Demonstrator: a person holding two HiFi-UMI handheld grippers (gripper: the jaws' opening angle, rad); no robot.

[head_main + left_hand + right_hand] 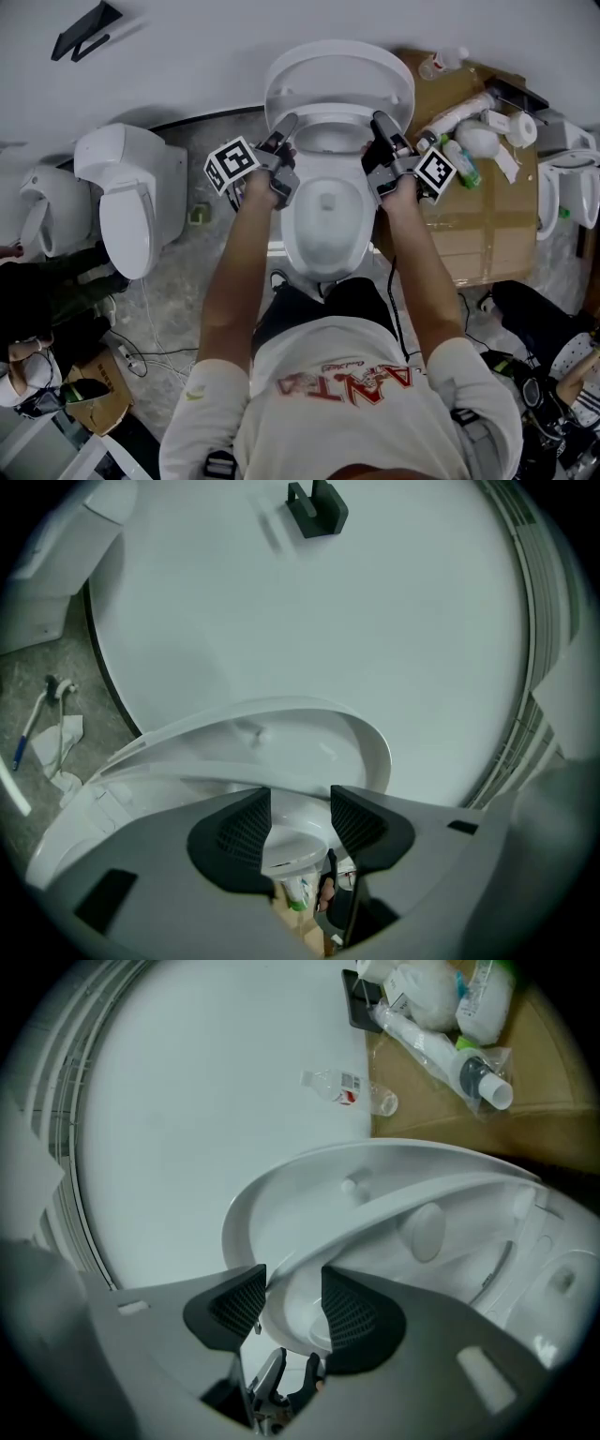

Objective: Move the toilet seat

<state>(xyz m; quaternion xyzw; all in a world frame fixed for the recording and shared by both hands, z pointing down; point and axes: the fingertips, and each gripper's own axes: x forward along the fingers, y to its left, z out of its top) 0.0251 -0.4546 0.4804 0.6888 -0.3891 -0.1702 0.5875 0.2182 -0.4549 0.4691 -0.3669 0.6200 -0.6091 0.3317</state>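
toilet seat (pixel 459 1213) — white; cardboard box (pixel 478 234) brown; floor (pixel 187 272) grey, mottled

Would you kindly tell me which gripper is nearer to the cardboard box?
Right. The right gripper holds the toilet seat's edge beside the cardboard box; the left gripper holds the opposite edge, farther away.

Head overhead, gripper views close; all share seat (pixel 339 89).

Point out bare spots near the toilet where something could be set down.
Cardboard box: near half bare, beside the toilet; far end crowded with bottles and rolls. Floor between the toilet and the left toilet: open, some cables at its near end.
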